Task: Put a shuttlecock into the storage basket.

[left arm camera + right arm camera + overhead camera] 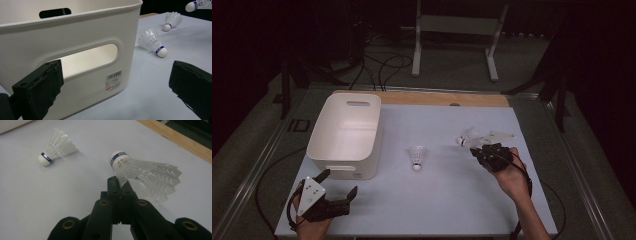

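My right gripper [119,182] is shut on the feathers of a white shuttlecock [147,173], whose blue-banded cork points away from the jaws, just above the table. In the high view this held shuttlecock [467,138] sits at the tip of the right gripper [475,150], right of centre. A second shuttlecock [417,157] lies mid-table, cork toward the person. My left gripper [340,181] is open at the near left, facing the white bin [344,127]. Its jaws [116,75] stand wide apart before the bin's handle slot, touching nothing.
The pale blue mat [437,200] ends at a wooden strip [442,98] on the far side. In the left gripper view another shuttlecock [172,20] lies farther off on the mat. A white frame stand [457,30] and cables lie on the floor beyond the table.
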`<state>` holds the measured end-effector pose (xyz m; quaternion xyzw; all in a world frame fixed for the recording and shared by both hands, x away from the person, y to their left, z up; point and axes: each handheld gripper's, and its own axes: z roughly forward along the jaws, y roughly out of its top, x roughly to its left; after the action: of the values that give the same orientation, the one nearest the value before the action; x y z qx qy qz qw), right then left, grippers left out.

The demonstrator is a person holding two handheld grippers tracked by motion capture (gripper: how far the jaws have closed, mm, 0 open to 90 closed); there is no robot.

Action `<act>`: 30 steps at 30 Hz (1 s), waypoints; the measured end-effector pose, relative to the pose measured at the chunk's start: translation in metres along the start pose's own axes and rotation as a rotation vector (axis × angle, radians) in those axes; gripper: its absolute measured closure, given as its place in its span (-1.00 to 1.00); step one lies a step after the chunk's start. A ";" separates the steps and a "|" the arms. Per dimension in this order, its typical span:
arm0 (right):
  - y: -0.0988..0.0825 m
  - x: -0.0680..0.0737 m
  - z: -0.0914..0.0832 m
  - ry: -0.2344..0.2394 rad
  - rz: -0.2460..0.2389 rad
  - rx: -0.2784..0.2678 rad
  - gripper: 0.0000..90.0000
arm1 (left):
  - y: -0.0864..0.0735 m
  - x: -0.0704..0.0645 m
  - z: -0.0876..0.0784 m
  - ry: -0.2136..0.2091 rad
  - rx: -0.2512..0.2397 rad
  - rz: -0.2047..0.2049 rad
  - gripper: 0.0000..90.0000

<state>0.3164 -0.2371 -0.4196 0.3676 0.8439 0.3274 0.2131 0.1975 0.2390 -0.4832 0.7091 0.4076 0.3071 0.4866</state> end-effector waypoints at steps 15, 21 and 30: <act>0.012 0.001 -0.003 0.003 -0.021 -0.008 0.99 | 0.000 0.000 0.000 -0.001 0.003 -0.001 -1.00; 0.016 0.000 -0.003 0.010 -0.021 -0.011 0.99 | 0.000 0.000 0.000 0.001 0.002 -0.001 -1.00; 0.022 0.001 -0.003 0.018 -0.028 -0.011 0.99 | 0.000 0.000 0.000 -0.001 0.003 -0.001 -1.00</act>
<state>0.3245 -0.2265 -0.4023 0.3517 0.8490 0.3324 0.2122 0.1971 0.2387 -0.4828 0.7098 0.4081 0.3061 0.4857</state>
